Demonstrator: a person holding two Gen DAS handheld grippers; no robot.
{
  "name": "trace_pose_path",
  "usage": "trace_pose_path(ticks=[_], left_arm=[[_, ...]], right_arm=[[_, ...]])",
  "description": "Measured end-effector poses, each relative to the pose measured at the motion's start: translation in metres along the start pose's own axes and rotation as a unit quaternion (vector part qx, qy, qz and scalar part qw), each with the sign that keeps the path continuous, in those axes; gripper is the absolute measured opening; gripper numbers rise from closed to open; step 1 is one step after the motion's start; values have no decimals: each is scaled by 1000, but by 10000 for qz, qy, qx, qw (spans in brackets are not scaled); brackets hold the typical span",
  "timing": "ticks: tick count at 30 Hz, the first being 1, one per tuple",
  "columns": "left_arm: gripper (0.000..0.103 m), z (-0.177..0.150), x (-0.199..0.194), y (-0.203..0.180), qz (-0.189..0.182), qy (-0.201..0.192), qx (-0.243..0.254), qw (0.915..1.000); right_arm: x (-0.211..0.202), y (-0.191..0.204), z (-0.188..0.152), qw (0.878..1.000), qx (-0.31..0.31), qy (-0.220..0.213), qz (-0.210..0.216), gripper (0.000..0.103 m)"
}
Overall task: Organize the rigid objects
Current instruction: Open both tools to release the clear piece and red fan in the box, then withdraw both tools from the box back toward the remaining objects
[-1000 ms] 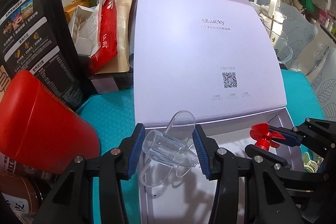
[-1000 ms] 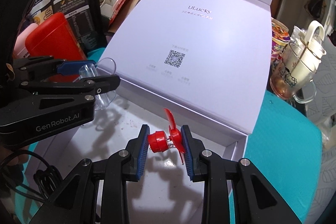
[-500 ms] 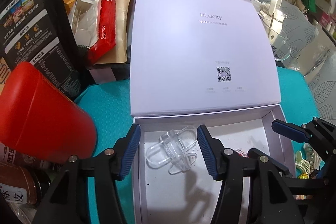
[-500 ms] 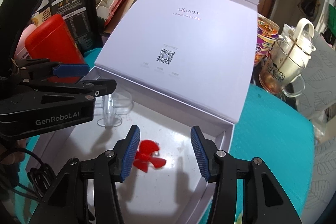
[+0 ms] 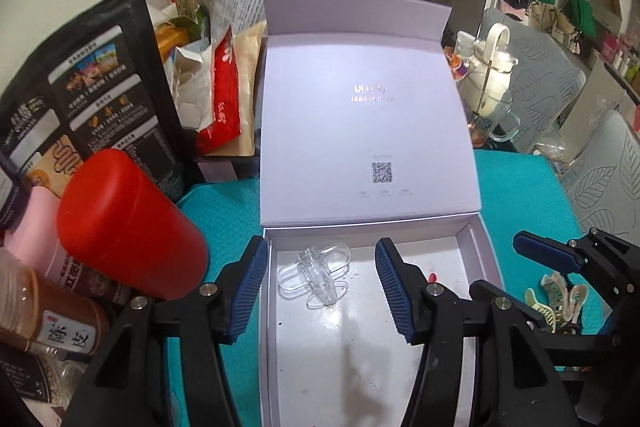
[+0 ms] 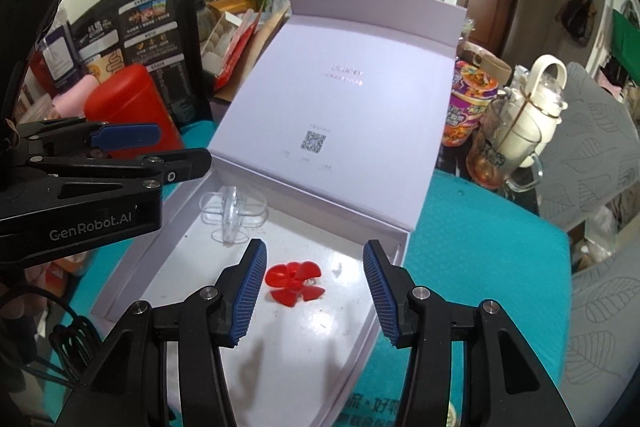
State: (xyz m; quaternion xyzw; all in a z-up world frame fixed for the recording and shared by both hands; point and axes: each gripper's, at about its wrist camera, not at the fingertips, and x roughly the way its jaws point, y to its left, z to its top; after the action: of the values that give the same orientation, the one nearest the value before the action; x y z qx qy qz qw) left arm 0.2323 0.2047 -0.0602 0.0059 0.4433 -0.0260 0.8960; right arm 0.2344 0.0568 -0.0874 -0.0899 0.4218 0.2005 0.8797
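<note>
A white box (image 5: 478, 251) (image 6: 132, 271) lies open on the teal mat, its lid (image 5: 364, 131) (image 6: 340, 115) leaning back. A clear plastic propeller (image 5: 316, 277) (image 6: 234, 213) rests on the box floor near the back wall. A red plastic propeller (image 6: 294, 283) lies further front; in the left wrist view only a red sliver (image 5: 432, 277) of it shows. My left gripper (image 5: 322, 285) (image 6: 168, 157) hangs open above the clear propeller, apart from it. My right gripper (image 6: 316, 289) (image 5: 520, 267) stands open above the red propeller, holding nothing.
A red canister (image 5: 128, 227) (image 6: 128, 107) and black pouch (image 5: 92, 95) crowd the box's left side. Snack bags (image 5: 220, 99) lean behind. A glass mug with a white bottle (image 6: 516, 139) and noodle cup (image 6: 468, 103) stand right. Hair clips (image 5: 560, 297) lie on the mat.
Both grippers opened and let go: the clear propeller and the red propeller dropped onto the box floor. Both grippers then rose and drew back from the box.
</note>
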Motion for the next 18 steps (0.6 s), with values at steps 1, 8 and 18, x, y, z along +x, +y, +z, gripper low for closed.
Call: trace_pose_path(ticks=[1,8,18], left_arm=[[55,0,-7,-1,0,-39,-11,10000],[55,-2,-49,-12,25,-324,-78,9994],[55,-10,-101,-33,76,-606,-186,9980]], right_arm=[[-6,0,-1,10000,21,-30,10,50],[-48,0,-4,9997,100,-239,37,50],[-105,-3,-14,9985,30,-545,52,50]])
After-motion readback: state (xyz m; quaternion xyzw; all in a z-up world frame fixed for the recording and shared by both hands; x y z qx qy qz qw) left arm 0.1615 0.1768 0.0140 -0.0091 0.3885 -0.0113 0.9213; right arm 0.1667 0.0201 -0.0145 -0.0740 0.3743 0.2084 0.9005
